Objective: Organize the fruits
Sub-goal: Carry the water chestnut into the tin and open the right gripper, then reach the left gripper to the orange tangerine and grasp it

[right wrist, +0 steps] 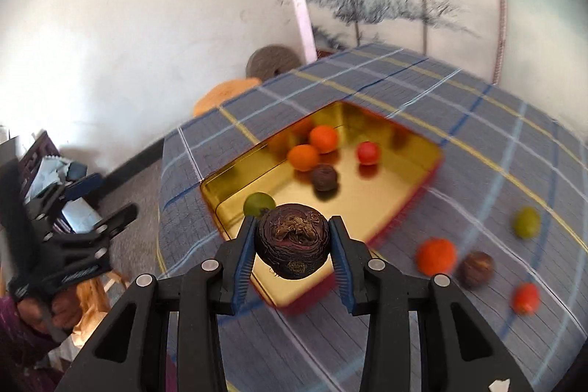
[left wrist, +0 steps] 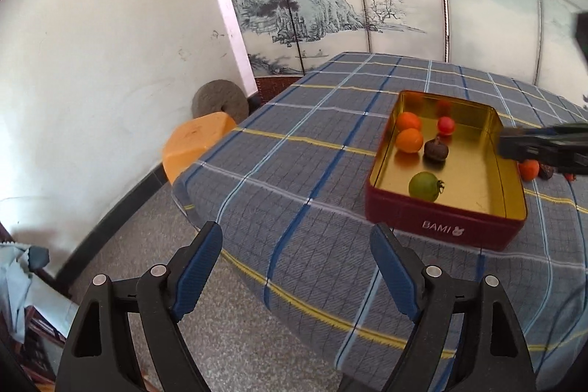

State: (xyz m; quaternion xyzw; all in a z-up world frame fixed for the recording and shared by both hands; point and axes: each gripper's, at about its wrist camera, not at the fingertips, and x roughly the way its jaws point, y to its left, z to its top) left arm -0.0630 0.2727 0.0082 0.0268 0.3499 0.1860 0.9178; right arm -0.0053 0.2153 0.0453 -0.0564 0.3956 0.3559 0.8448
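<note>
Right gripper (right wrist: pixel 293 247) clamped on a dark brown wrinkled fruit (right wrist: pixel 292 241), pads pressing both sides, carried above the near corner of the tin (right wrist: pixel 389 120). Tin open, red outside, gold inside, "BAMI" on the side wall, sitting on the blue plaid tablecloth (left wrist: pixel 294 171).

Inside the tin – 5 fruits: 2 orange ones (left wrist: pixel 409 131) touching near the far-left corner, 1 small red one (left wrist: pixel 446 125) by the far wall, 1 dark brown one (left wrist: pixel 436 150) just beside the nearer orange, 1 green one (left wrist: pixel 424 185) close to the front wall.

On the cloth right of the tin, seen from the right wrist – 4 loose fruits: green (right wrist: pixel 526 222), orange (right wrist: pixel 436 256), brown (right wrist: pixel 476 269) just beside it, small red (right wrist: pixel 525 298).

Left gripper (left wrist: pixel 296 259) spread wide, nothing between the fingers, hanging over the cloth edge well short of the tin.

Background blurred in the right-wrist view.
</note>
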